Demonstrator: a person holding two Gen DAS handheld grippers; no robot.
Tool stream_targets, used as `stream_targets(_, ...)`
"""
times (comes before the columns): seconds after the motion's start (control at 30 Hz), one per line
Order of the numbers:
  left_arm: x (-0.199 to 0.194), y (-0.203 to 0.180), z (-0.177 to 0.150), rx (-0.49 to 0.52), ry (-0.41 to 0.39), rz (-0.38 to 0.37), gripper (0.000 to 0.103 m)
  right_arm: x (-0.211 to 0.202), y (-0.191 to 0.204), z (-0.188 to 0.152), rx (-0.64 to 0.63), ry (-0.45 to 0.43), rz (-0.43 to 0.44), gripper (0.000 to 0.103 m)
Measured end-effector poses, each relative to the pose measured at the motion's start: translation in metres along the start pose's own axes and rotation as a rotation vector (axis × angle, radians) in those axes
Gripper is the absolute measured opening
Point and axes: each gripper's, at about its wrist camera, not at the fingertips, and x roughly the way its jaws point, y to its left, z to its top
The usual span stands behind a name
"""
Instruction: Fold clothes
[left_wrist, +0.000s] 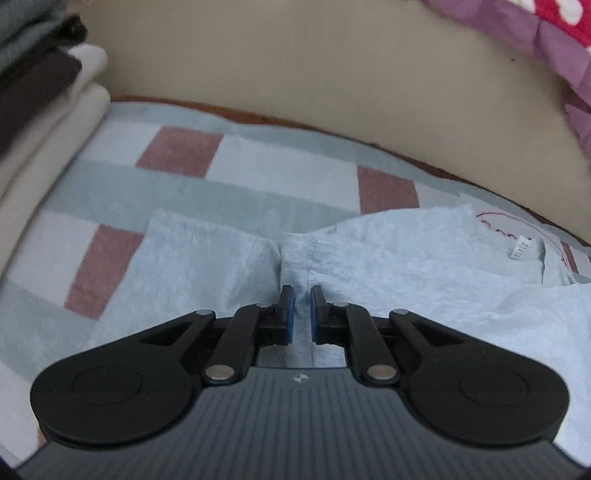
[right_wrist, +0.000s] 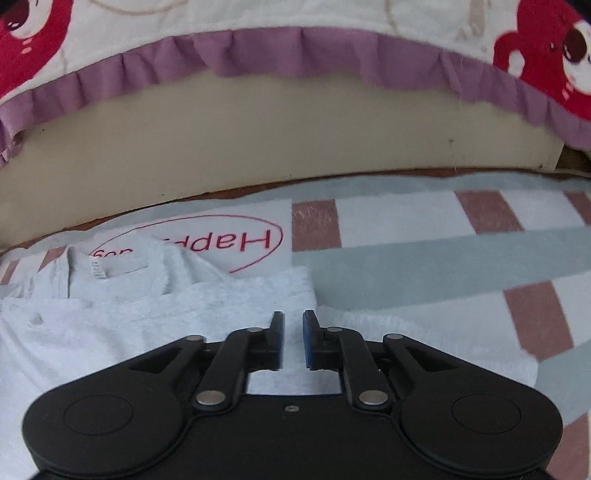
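Observation:
A pale blue shirt (left_wrist: 388, 266) lies on the checked bed cover (left_wrist: 258, 173), its neck label toward the wall. My left gripper (left_wrist: 302, 295) is nearly shut with a fold of the shirt's cloth between its blue pads, near the sleeve seam. In the right wrist view the same shirt (right_wrist: 110, 325) looks whitish, with its collar and label at the left. My right gripper (right_wrist: 293, 319) is nearly shut over the shirt's right edge with cloth in the narrow gap.
A stack of folded clothes (left_wrist: 44, 110) stands at the left. A beige wall panel (left_wrist: 314, 66) runs behind the bed. A red and purple frilled quilt (right_wrist: 258, 51) hangs above. A "Happy" print (right_wrist: 236, 240) marks the cover.

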Motion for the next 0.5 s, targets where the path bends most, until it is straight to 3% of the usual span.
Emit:
stream_targets(0.03,-0.002,-0.001,0.001,0.000,-0.006,-0.007,0.009,0.000,-0.001,0.001,-0.001,-0.009,-0.006,0.048)
stream_targets(0.07,-0.004,0.000,0.002,-0.006,-0.013,-0.020,0.011,-0.001,-0.003,0.002,0.006,-0.019,-0.010,0.053)
stream_targets(0.2,-0.011,0.001,0.006,-0.033,-0.040,-0.093,0.025,0.005,-0.017,-0.002,0.079,-0.002,0.035,0.054)
stream_targets(0.37,-0.007,-0.007,0.004,0.031,-0.018,-0.049,0.025,0.019,-0.023,-0.014,0.153,0.048,0.089,0.054)
stream_targets(0.4,-0.006,-0.008,0.003,0.039,-0.016,-0.042,0.025,0.019,-0.021,-0.015,0.155,0.042,0.121,0.050)
stream_targets(0.43,-0.006,-0.009,0.003,0.047,-0.014,-0.035,0.025,0.019,-0.018,-0.016,0.150,0.026,0.145,0.024)
stream_targets(0.47,-0.006,-0.009,0.004,0.047,-0.016,-0.041,0.025,0.016,-0.012,-0.015,0.126,0.003,0.147,0.009)
stream_targets(0.5,-0.007,-0.009,0.004,0.047,-0.020,-0.048,0.025,0.011,-0.005,-0.014,0.091,-0.015,0.136,0.007)
